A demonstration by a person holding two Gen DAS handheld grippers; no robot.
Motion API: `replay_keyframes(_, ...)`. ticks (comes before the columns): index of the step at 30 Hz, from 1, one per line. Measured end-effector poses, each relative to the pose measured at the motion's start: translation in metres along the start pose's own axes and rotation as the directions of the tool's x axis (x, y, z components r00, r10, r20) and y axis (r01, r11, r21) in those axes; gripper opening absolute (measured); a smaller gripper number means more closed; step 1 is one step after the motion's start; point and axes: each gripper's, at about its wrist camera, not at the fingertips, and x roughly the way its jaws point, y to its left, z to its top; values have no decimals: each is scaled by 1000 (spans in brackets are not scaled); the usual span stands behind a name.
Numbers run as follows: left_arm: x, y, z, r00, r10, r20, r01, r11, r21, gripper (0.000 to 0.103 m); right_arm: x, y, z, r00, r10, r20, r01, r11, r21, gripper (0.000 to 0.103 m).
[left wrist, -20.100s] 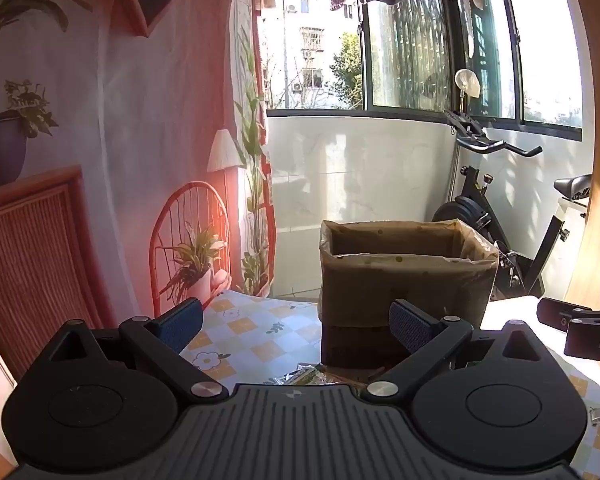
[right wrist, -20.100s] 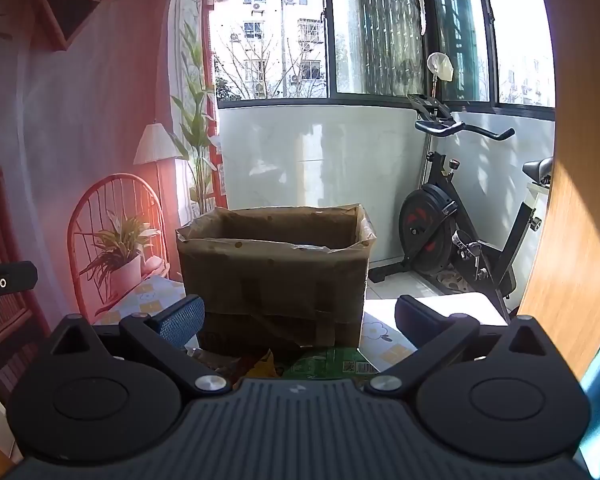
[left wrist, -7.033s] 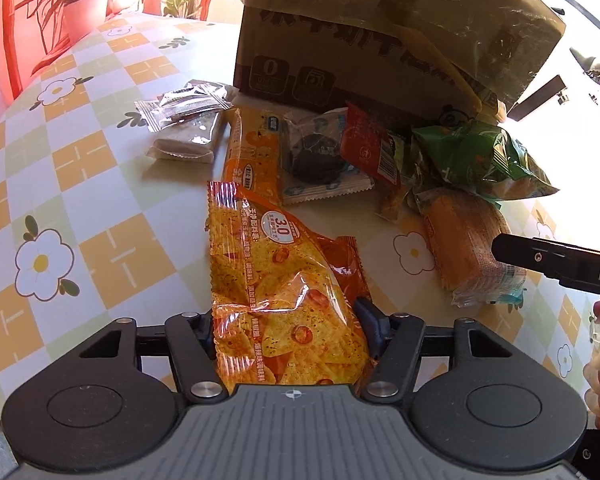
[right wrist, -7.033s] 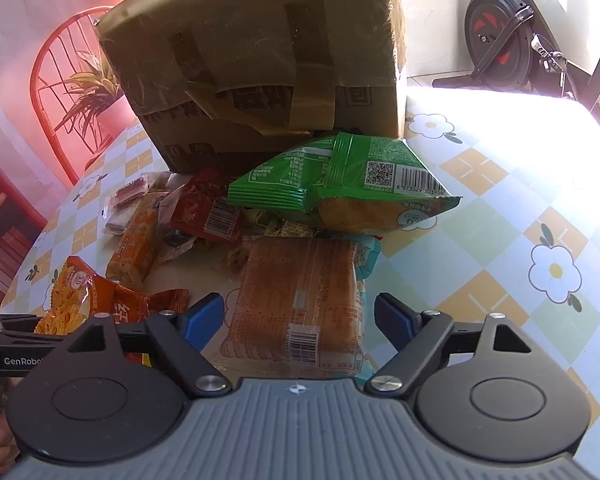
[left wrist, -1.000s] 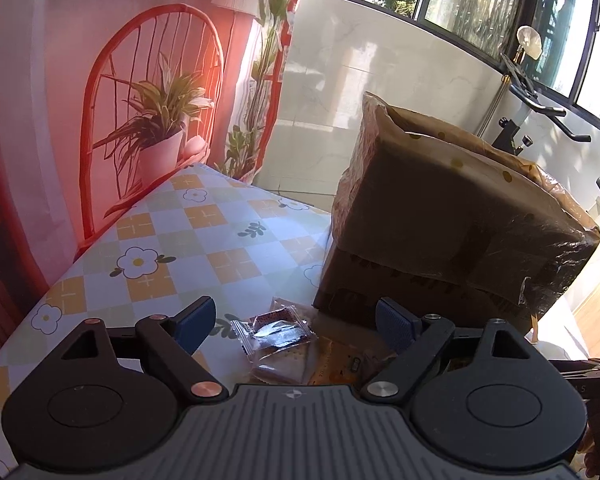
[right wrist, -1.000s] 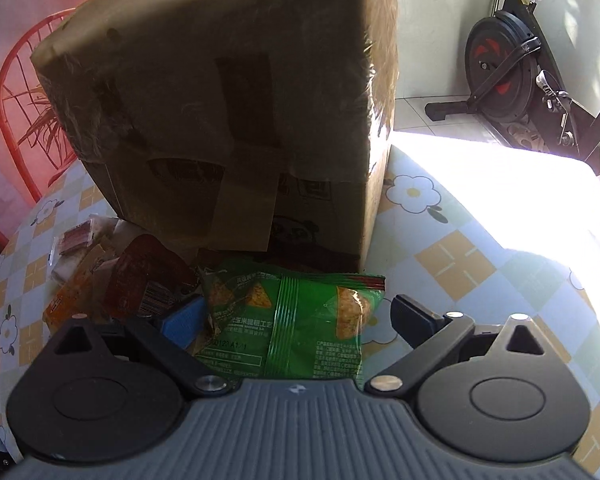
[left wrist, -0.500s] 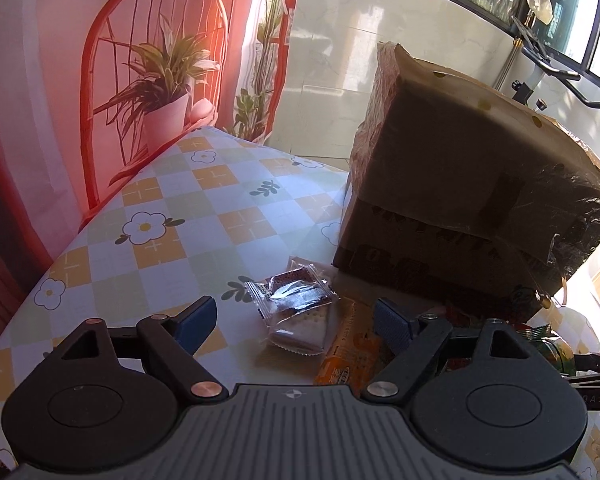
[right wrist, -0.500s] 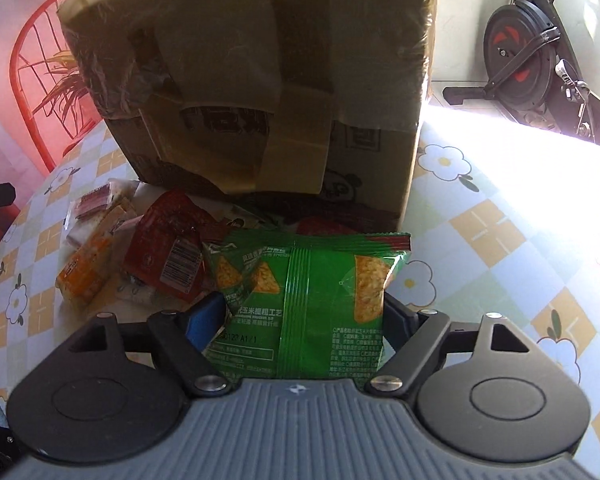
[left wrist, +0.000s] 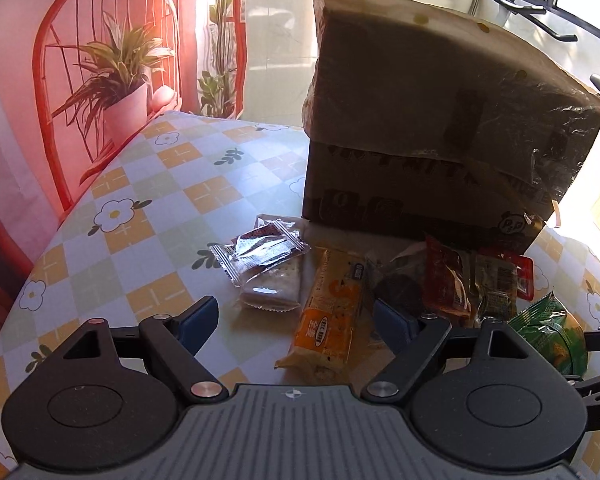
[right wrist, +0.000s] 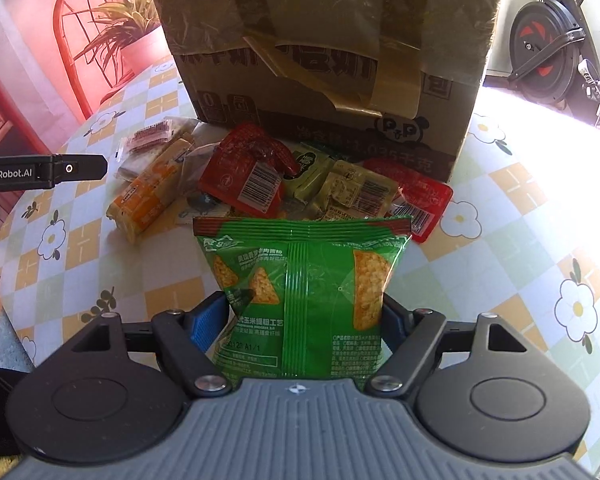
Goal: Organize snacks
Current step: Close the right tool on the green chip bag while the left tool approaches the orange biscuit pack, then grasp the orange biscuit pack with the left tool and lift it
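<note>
A: Right gripper, jaws just closed, clamped on one green chip bag at 6 o'clock, nearest. Left gripper: jaws apart, empty, over one orange packet.

B: Handling?

A: Keep the squeeze light, since chips crush; lift clear of the pile before crossing the rim of the cardboard box at 12 o'clock.

B: Count?

A: Box, one. Two red packets visible; the heap beyond cannot be counted.

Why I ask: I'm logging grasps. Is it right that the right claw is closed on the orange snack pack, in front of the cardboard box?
Not quite. The right claw grips the green chip bag, not the orange snack pack, which lies on the table. The cardboard box does stand behind. The right wrist view shows it.
</note>
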Motion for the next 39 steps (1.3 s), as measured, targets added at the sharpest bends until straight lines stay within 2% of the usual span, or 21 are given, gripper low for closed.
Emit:
replay_keyframes(14, 18, -3, -10, 998, -29, -46, 31, 999, 23, 83, 8, 3, -1, 1000, 2, 1, -2, 1000, 6, 76)
replay_keyframes(21, 39, -5, -11, 999, -39, -37, 41, 998, 50, 82, 8, 3, -2, 1000, 3, 6, -3, 1000, 14, 76)
replay_keyframes(24, 54, -7, -7, 997, -53, -61, 56, 997, 48, 64, 8, 3, -2, 1000, 2, 6, -2, 1000, 15, 76)
replay_keyframes(25, 59, -7, -5, 997, -48, -66, 51, 998, 48, 63, 7, 3, -2, 1000, 2, 6, -2, 1000, 15, 76)
replay_keyframes(30, 74, -14, 1, 996, -50, -71, 54, 997, 57, 62, 7, 3, -2, 1000, 5, 8, -5, 1000, 21, 76)
replay_keyframes(34, 80, -26, 1, 997, -12, -76, 21, 993, 114, 63, 8, 3, -2, 1000, 5, 10, -5, 1000, 27, 76)
replay_keyframes(39, 83, -32, 1, 997, 12, -76, -2, 991, 132, 64, 8, 3, -3, 1000, 2, 9, -2, 1000, 24, 76)
